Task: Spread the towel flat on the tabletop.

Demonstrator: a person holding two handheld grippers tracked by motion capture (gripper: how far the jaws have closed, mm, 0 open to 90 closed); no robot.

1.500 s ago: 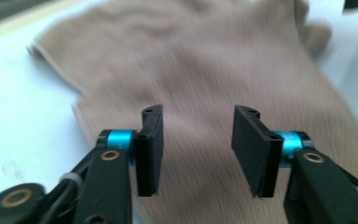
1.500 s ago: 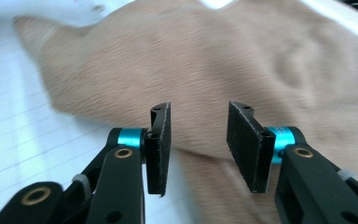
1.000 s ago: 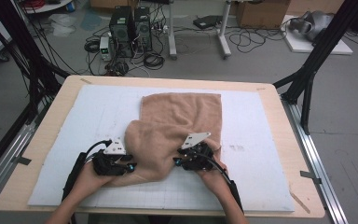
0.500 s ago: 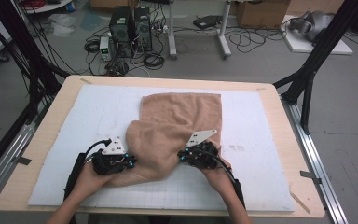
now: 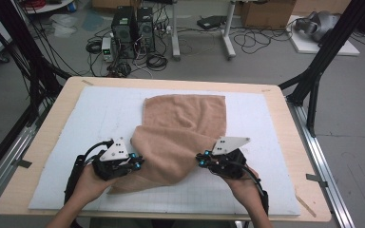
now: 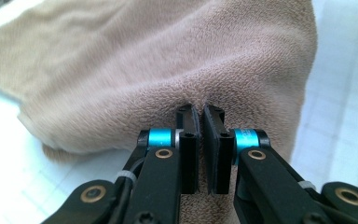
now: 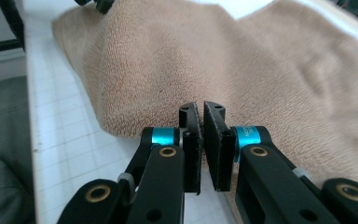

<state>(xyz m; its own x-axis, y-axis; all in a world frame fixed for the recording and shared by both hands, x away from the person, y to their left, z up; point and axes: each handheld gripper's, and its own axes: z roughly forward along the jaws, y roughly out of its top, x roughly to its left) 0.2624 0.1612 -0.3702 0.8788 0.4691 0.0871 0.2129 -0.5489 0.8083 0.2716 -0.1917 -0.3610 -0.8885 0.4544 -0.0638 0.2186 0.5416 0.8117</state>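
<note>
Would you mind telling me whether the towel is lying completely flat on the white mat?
No, the towel has its near part lifted and bunched between the left gripper and the right gripper.

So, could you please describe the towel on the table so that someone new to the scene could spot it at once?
On the wooden table lies a white gridded mat. In its middle sits the tan terry towel, far part flat, near edge raised in folds between the left gripper and the right gripper. It is the one soft, brown thing there.
</note>
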